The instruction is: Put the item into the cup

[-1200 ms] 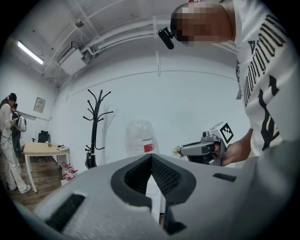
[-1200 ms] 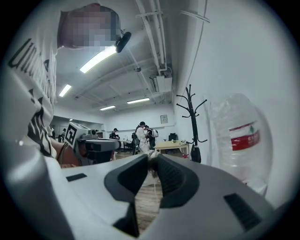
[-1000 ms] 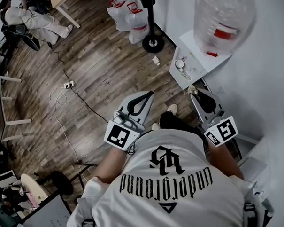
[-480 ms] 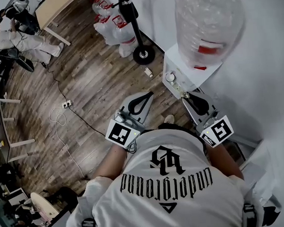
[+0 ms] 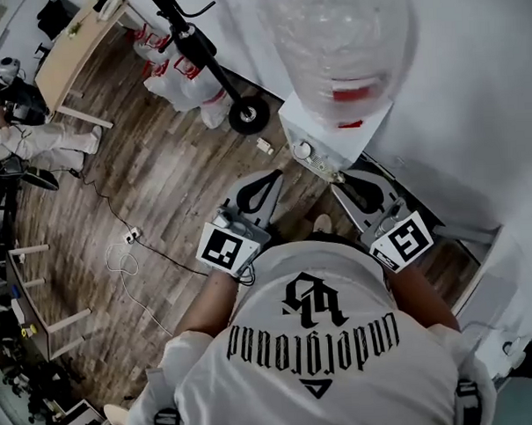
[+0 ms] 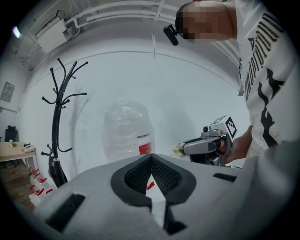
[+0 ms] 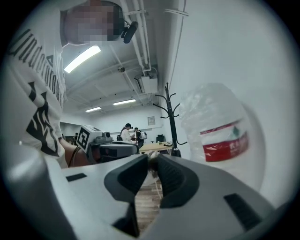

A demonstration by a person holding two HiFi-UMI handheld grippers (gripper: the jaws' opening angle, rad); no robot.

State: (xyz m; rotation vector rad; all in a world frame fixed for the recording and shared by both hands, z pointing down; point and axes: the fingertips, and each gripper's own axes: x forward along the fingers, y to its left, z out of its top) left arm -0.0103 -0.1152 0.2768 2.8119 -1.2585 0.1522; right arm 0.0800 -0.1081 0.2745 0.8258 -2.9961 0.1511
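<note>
**Head view.** A wood floor [image 5: 159, 177] crossed by a cable [image 5: 118, 258] fills the left. The person's white printed shirt [image 5: 316, 346] fills the lower frame. At upper right, a clear water bottle [image 5: 338, 37] with a red label stands on a white dispenser [image 5: 329, 134] against the wall. A black coat stand [image 5: 242, 116] and white bags [image 5: 176, 75] stand just to the dispenser's left.

Both tongs are held out in front of the body, well apart from each other. The left tongs [image 5: 277, 174] are over bare floor. The right tongs [image 5: 338, 179] are close to the dispenser's front. From this view the held thing is too small to tell apart from the dispenser behind it.

**Left gripper view.** The left tongs' tips meet at a point with nothing between them. To their right, the right tongs appear side-on. The item [image 6: 177, 150], small, pale and crumpled, sticks out at their tip. It is well apart from the left tongs and level with the bottle's lower part.

**Right gripper view.** The right tongs stand narrow, their pads [image 7: 168, 173] closed on the item at the very tips. Only this view shows the grip itself. It also shows people [image 7: 129, 133] beside a far worktop [image 7: 154, 146].
</note>
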